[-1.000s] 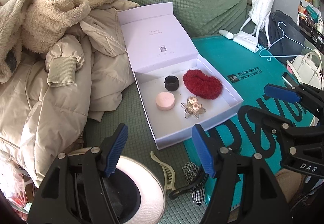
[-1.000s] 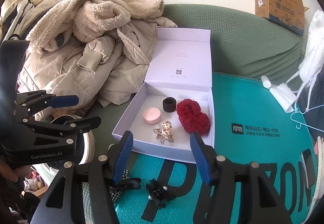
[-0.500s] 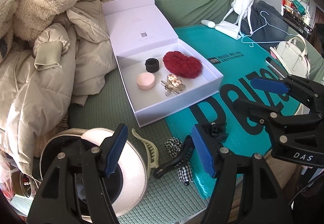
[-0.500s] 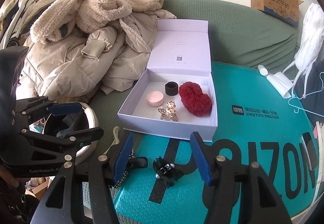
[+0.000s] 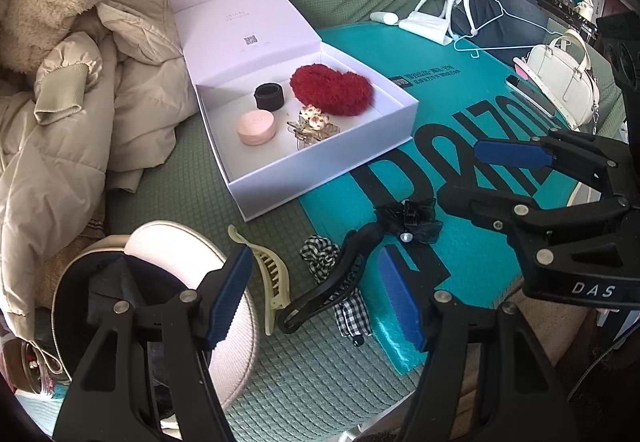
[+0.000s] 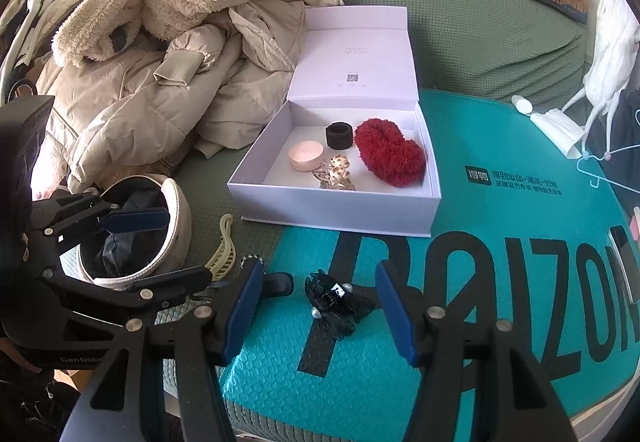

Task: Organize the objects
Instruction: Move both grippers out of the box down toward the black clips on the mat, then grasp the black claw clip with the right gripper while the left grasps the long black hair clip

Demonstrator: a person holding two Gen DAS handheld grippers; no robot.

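The left gripper (image 5: 316,294) is hovering with jaws apart and empty over a black hair claw (image 5: 332,278) and checked scrunchie (image 5: 348,306). The right gripper (image 6: 318,306) is hanging with jaws apart and empty over a black bow clip (image 6: 334,304) lying on the teal mat (image 6: 500,282). Beyond, the open white box (image 6: 340,210) is holding 4 items, including a red heart clip (image 6: 390,156).

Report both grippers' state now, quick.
Left gripper: open, holding nothing; a black hair clip lies below its fingers.
Right gripper: open, holding nothing; a black bow clip lies below its fingers.
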